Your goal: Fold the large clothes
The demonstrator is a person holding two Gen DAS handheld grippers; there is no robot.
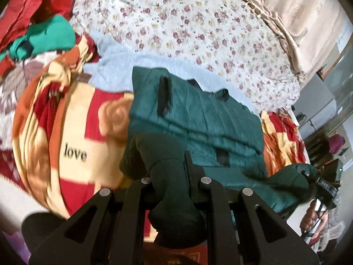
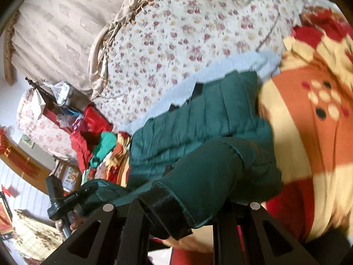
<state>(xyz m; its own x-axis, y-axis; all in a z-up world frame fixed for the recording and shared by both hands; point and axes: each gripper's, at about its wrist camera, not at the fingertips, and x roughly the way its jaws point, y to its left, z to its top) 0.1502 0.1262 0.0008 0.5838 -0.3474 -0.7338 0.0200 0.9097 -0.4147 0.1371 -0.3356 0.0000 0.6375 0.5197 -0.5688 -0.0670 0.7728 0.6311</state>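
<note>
A dark green quilted jacket (image 1: 198, 119) lies on the bed, partly folded, over a light blue towel (image 1: 123, 59). My left gripper (image 1: 172, 183) is shut on a bunched edge of the jacket, which drapes over its fingers. In the right wrist view the jacket (image 2: 198, 114) fills the middle. My right gripper (image 2: 183, 201) is shut on a sleeve end with a black cuff (image 2: 163, 207), and the sleeve hides its fingertips. The right gripper also shows in the left wrist view (image 1: 317, 183), holding the far sleeve.
A red, orange and cream blanket (image 1: 72, 132) with the word "love" lies left of the jacket. A floral sheet (image 1: 187, 22) covers the bed behind. Red and teal clothes (image 1: 39, 35) are piled at the far left. A beige curtain (image 2: 48, 28) hangs beyond.
</note>
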